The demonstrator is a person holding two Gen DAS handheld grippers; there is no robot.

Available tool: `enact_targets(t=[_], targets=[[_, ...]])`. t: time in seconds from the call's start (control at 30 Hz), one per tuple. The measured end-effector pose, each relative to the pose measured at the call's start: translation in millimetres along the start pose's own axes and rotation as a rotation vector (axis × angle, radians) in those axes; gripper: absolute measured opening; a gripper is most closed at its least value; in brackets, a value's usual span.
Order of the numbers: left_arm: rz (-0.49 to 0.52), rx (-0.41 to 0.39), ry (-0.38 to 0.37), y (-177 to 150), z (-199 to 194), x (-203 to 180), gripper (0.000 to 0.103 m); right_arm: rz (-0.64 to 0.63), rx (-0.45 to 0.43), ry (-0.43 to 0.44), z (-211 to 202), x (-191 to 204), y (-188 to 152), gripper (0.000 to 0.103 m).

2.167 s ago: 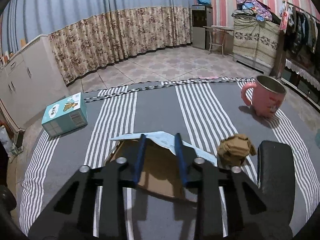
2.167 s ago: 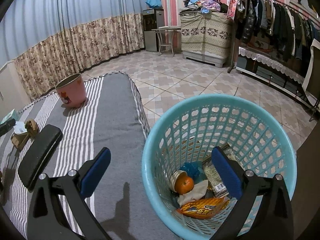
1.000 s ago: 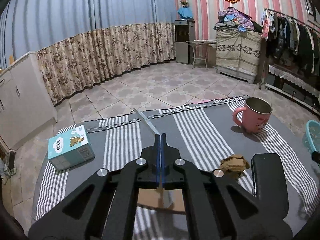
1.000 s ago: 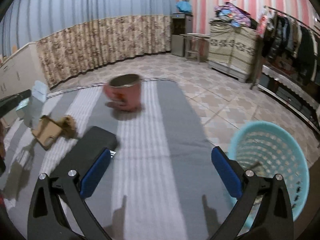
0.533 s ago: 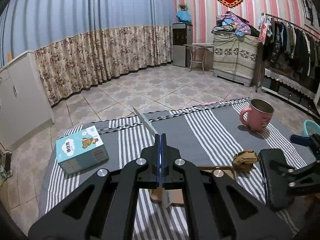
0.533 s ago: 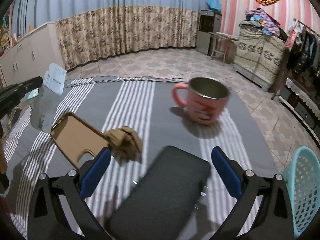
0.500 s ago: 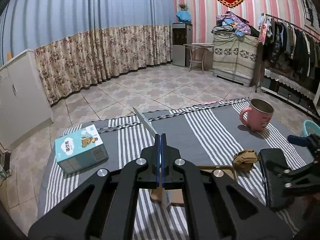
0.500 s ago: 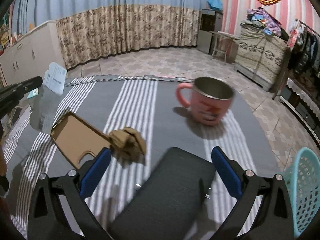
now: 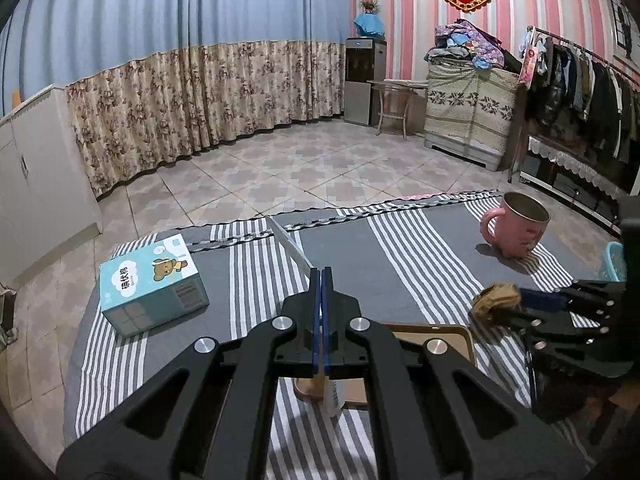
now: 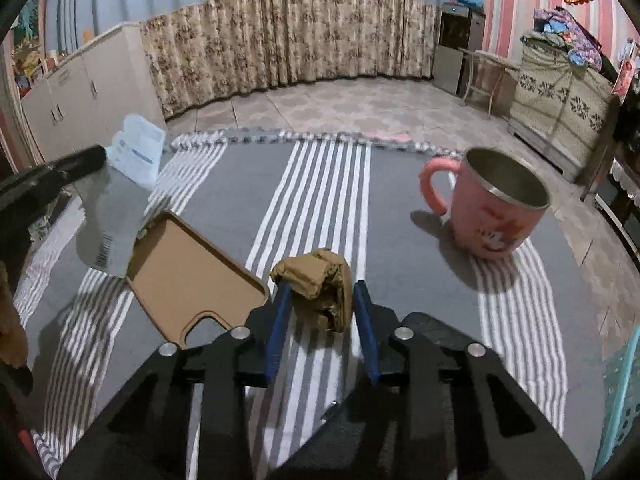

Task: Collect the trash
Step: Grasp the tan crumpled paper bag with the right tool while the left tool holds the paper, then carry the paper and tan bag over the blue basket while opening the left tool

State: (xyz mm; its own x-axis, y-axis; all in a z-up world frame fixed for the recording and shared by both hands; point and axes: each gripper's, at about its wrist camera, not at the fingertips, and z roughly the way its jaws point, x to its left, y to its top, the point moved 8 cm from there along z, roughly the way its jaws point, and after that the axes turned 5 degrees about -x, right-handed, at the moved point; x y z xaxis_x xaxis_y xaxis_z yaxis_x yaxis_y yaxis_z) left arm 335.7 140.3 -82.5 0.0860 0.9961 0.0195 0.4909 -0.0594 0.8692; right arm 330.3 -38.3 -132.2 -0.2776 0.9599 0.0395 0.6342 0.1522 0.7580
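Showing bear picture, barcode: blue box, lettering illegible.

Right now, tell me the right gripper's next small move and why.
Probably finish closing: the right gripper has the crumpled brown wad between its closing jaws, though the pads do not clearly press it yet. Once gripped, lift it off the striped cloth. The left gripper is already shut on a flat wrapper.

Dim indoor light from overhead, soft shadows beside the pink mug and under the tongs, heavy fisheye bending with dark vignetted corners, left view sharp, right view slightly motion-blurred toward the far curtains.
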Motion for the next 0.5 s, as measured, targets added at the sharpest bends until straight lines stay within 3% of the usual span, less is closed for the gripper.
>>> enact_targets(t=[0.27,0.5], targets=[[0.049,-0.04,-0.021,24.5,-25.5,-39.4,0.0,0.054,-0.092,-0.038,-62.7,-63.1,5.3,0.032],[0.088,-0.099,-0.123,45.1,-58.8,-124.5,0.0,0.138,-0.146,-0.17,-140.5,-161.7,-26.8,0.032]])
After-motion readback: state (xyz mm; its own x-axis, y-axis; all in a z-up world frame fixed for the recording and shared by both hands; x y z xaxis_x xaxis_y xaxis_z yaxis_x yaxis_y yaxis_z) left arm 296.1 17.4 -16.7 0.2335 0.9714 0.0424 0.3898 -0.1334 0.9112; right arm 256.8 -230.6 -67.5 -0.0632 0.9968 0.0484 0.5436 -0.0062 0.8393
